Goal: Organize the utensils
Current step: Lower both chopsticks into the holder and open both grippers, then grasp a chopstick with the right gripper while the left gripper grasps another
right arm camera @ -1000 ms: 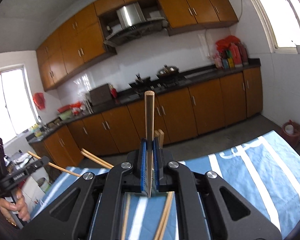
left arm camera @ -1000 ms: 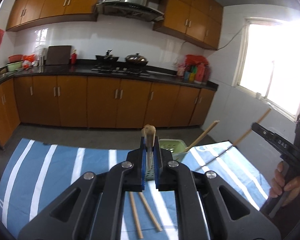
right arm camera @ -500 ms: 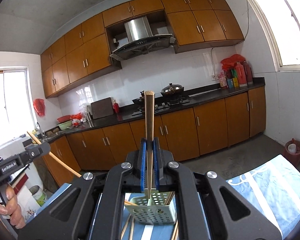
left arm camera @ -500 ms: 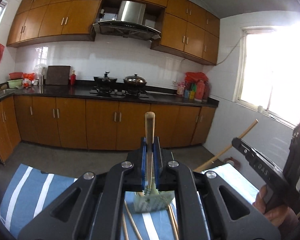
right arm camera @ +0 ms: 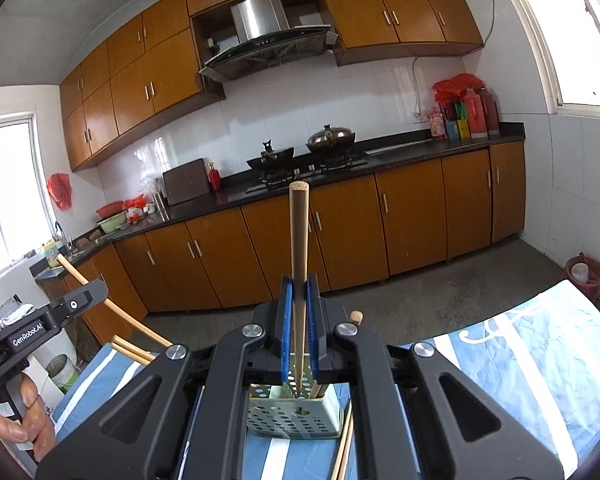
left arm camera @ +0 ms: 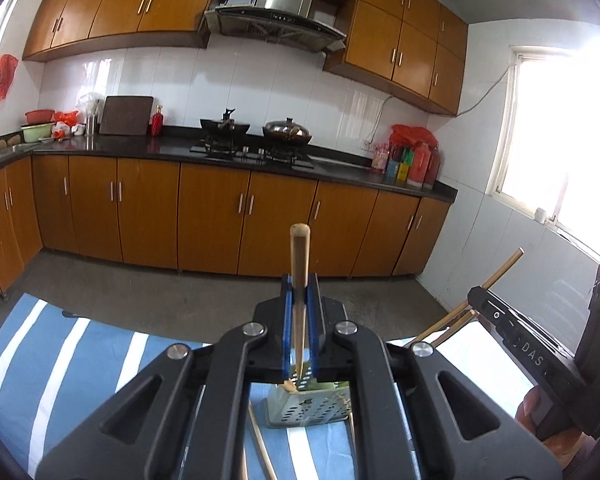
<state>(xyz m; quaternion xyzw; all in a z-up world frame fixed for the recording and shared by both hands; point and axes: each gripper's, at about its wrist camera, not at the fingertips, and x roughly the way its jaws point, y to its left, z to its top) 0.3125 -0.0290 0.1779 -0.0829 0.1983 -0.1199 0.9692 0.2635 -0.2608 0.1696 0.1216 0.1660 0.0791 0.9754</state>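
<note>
We hold a left hand-held gripper (left arm camera: 299, 312) and a right hand-held gripper (right arm camera: 299, 320); each has its blue pads clamped on one wooden chopstick; the left chopstick (left arm camera: 299, 276) and the right chopstick (right arm camera: 299, 264) both run lengthwise between the jaws, butt end forward and upward, tapered tip back toward the camera.

The green perforated utensil holder (right arm camera: 296, 416) stands on the blue-and-white striped cloth (right arm camera: 540, 368) of the worktop, directly below and ahead of both grippers; in the right wrist view the tapered tip sits over the holder's open top, where other chopsticks (right arm camera: 320, 390) already stand; in the left wrist view the tip lies over the holder's near rim. We judge the right gripper the better centred of the two; whether either tip has entered the holder we cannot tell.

Loose chopsticks (right arm camera: 342, 452) lie flat on the cloth beside the holder, long axes running roughly toward us.

The coming move, in our judgement, turns on keeping each chopstick's long axis near upright, tip down, above the opening before release.
</note>
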